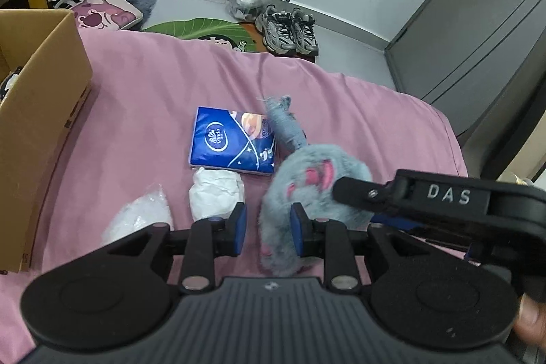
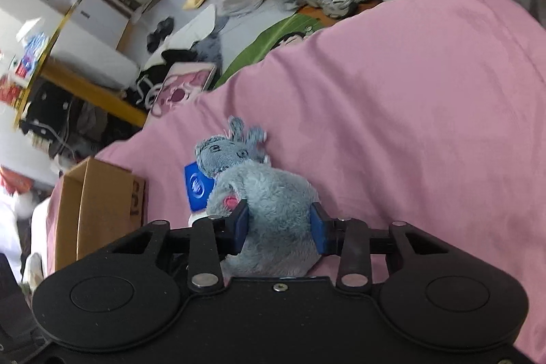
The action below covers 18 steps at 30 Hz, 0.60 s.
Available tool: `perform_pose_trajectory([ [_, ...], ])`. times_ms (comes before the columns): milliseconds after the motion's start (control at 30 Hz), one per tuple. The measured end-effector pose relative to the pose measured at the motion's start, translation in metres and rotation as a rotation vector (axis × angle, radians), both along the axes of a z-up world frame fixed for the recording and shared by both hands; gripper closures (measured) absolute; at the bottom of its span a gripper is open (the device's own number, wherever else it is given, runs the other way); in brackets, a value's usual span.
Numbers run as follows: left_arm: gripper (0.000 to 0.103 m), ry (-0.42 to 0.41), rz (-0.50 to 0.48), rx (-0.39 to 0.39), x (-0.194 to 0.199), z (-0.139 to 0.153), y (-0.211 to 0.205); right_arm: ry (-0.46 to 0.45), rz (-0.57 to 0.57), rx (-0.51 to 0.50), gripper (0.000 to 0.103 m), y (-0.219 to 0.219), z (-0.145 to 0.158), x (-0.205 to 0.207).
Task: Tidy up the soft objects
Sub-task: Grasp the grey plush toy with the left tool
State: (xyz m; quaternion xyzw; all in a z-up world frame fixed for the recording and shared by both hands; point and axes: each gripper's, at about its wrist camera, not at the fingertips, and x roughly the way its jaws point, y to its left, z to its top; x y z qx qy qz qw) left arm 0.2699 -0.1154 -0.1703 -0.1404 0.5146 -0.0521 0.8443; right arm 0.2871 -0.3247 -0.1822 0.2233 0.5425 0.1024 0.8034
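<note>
Left wrist view: left gripper hovering low over the pink bedsheet, jaws parted, only the edge of the grey plush toy between the blue pads, nothing clamped. Landmark, the blue tissue pack, lying flat mid-sheet. Just right of the pack, touching its edge, the plush toy with pink paw marks, its narrow knitted part stretching away past the pack's far corner. Directly below the pack, a crumpled white wad; left of that, a clear plastic bag. Well left of the pack, a cardboard box, open at the top. From the right, the right gripper reaching into the plush. Beyond the pack, past the bed edge, a pair of sneakers on the floor. Right wrist view: right gripper closed on the plush toy's fluffy body, both blue pads pressed into the fur. Tissue pack partly hidden behind the toy; cardboard box left of the pack; pink bedsheet filling the right side.
</note>
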Motion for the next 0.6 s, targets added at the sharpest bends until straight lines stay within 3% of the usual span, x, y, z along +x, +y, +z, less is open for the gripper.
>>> perform_pose_trajectory([
  [133, 0.078, -0.018, 0.002, -0.002, 0.003, 0.003, -0.003, -0.006, 0.01, -0.013, 0.068, 0.002, 0.001, -0.005],
  [433, 0.076, -0.038, -0.022, -0.045, 0.02, -0.004, -0.019, 0.041, -0.121, 0.023, 0.071, -0.022, -0.009, -0.004],
  [600, 0.076, -0.007, -0.038, -0.077, 0.028, -0.01, -0.027, 0.056, -0.174, 0.052, 0.072, -0.031, -0.016, -0.004],
])
